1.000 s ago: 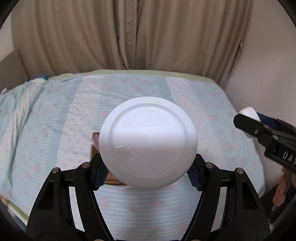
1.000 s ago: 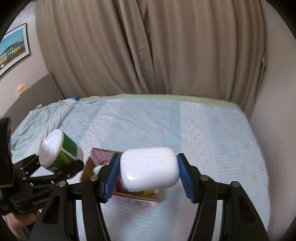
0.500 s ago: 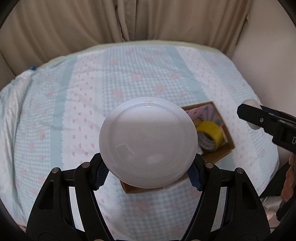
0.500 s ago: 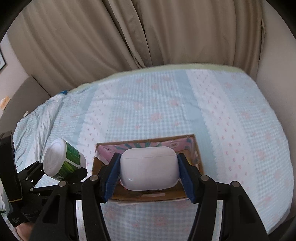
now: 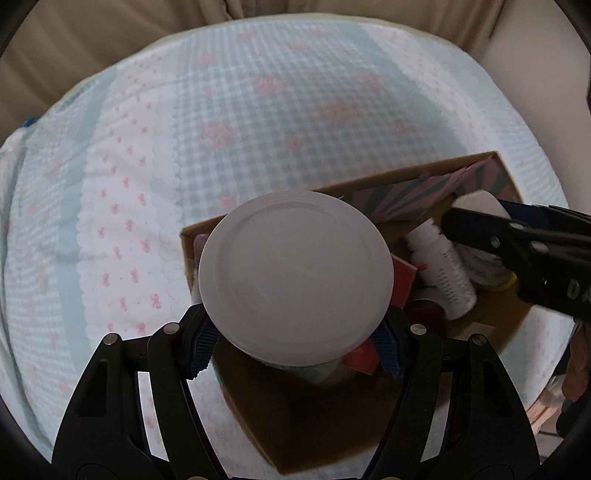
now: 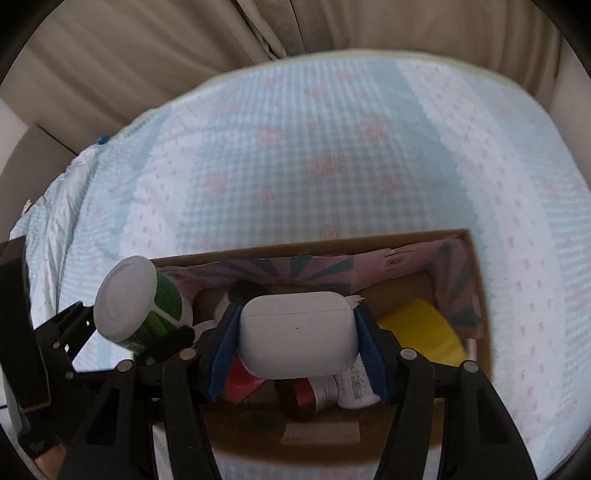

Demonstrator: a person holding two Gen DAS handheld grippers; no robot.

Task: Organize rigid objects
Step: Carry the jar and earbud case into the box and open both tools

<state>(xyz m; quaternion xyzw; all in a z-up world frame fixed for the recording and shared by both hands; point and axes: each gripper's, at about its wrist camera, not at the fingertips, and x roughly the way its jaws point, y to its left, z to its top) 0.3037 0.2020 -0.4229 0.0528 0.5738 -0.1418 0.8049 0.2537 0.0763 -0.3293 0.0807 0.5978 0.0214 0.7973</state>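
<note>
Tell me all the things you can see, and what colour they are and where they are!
Box: one, brown cardboard with a pink patterned lining, on the bed.
Jar: one, green with a white lid, held over the box's left end.
Case: one, white, held over the box's middle.
Bottle: one, white, lying in the box.
Tape: one, yellow, in the box's right end.
Red things: number unclear, low in the box, partly hidden.
Bed: one, blue-and-white sheet with pink marks.
Curtain: beige, behind the bed.
Left gripper: black, blue pads, shut on the jar.
Right gripper: black, blue pads, shut on the case.
</note>
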